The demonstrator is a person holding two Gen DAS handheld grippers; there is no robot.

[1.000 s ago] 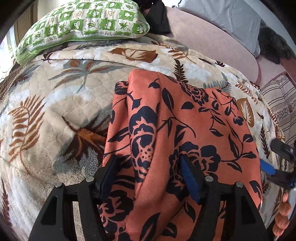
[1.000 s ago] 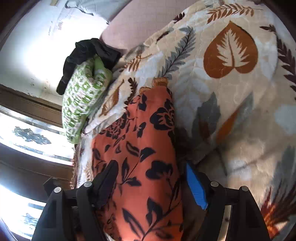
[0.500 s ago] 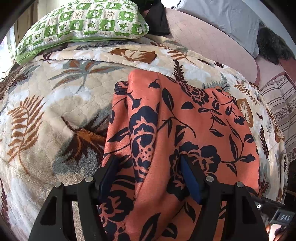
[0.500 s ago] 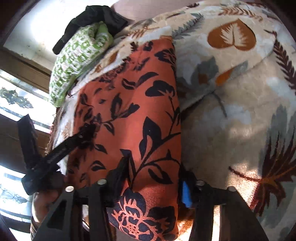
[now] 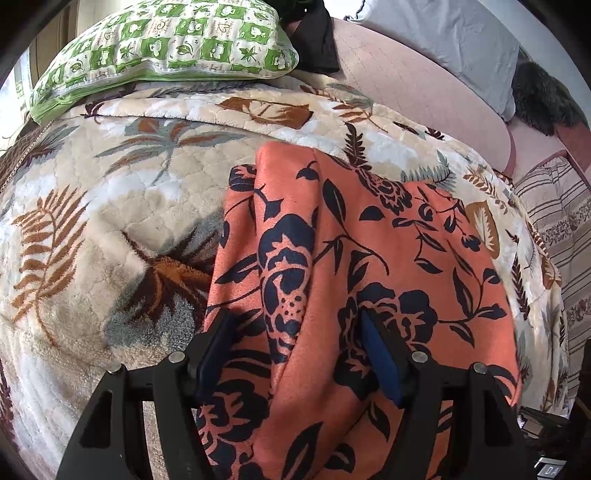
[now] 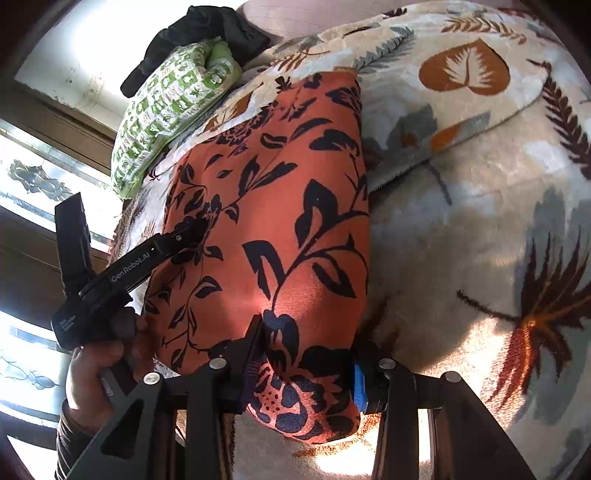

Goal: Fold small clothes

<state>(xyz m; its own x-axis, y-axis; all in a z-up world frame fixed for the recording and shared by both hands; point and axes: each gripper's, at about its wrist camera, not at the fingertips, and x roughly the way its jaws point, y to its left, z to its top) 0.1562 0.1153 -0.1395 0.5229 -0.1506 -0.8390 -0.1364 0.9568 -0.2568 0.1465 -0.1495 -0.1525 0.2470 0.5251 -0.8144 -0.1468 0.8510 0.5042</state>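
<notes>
An orange cloth with a dark floral print (image 5: 369, 258) lies folded lengthwise on the leaf-patterned blanket (image 5: 92, 240). My left gripper (image 5: 295, 339) stands open over the cloth's left part, its fingers pressed down on either side of a raised fold. In the right wrist view the same cloth (image 6: 280, 206) runs away from me. My right gripper (image 6: 308, 350) is closing on the cloth's near right edge, and a bunched fold fills the gap between its pads. The left gripper's finger (image 6: 184, 240) rests on the cloth's left side, held by a hand (image 6: 96, 369).
A green checked pillow (image 5: 166, 48) and a dark garment (image 5: 317, 44) lie at the far end of the bed. A pink sheet (image 5: 424, 85) and a grey pillow (image 5: 443, 33) are at the far right. A striped cover (image 5: 554, 229) hangs at the right edge.
The right gripper has swung in over the cloth's near right edge, rolled, and narrowed its jaws around a fold. The left gripper has stayed where it was.
</notes>
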